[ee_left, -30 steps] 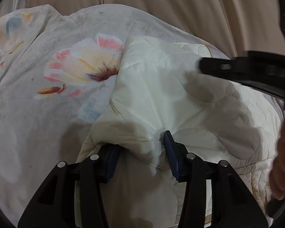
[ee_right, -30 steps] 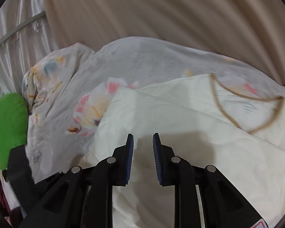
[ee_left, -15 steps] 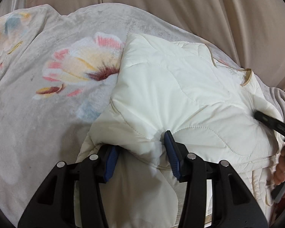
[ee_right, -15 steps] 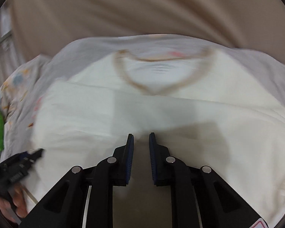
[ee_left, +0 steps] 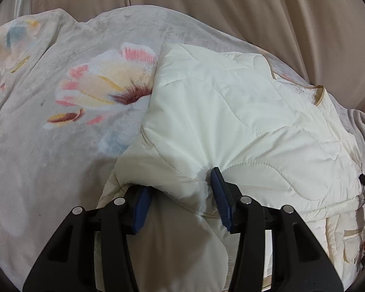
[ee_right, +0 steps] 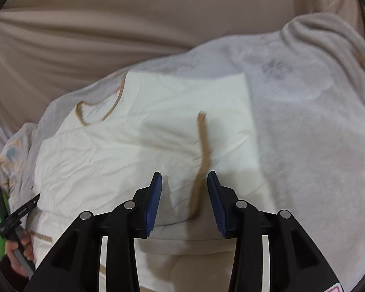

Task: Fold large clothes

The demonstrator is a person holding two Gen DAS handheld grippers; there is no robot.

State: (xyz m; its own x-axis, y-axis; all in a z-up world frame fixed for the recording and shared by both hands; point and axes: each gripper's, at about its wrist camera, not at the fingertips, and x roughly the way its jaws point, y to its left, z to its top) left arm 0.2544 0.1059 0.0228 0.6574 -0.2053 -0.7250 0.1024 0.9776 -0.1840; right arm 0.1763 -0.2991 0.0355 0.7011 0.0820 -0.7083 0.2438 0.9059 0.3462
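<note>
Pinching a thick bunch of the cream quilted jacket (ee_left: 231, 121) between its blue pads, the left hand-held gripper (ee_left: 182, 202) holds the near edge of a fold, the fabric puckering around the right pad (ee_left: 219, 194); the jacket itself lies spread on a flowered blanket (ee_left: 60, 121) over what looks like a bed, with beige curtains (ee_left: 231, 4) behind. Over the far side, the right hand-held gripper (ee_right: 185, 199) is opening its jaws above the jacket's tan-trimmed edge (ee_right: 203, 150); the trim sits in the gap, yet neither pad presses on it. Several slips seem possible from here: the right gripper could close on the top layer alone, or on the trim strip only, so the padding beneath stays behind and the fold goes crooked; the slick, puffy cloth could creep out of the left pinch if the two hands pull apart; a low grab might also catch the blanket and drag it along with the jacket.
</note>
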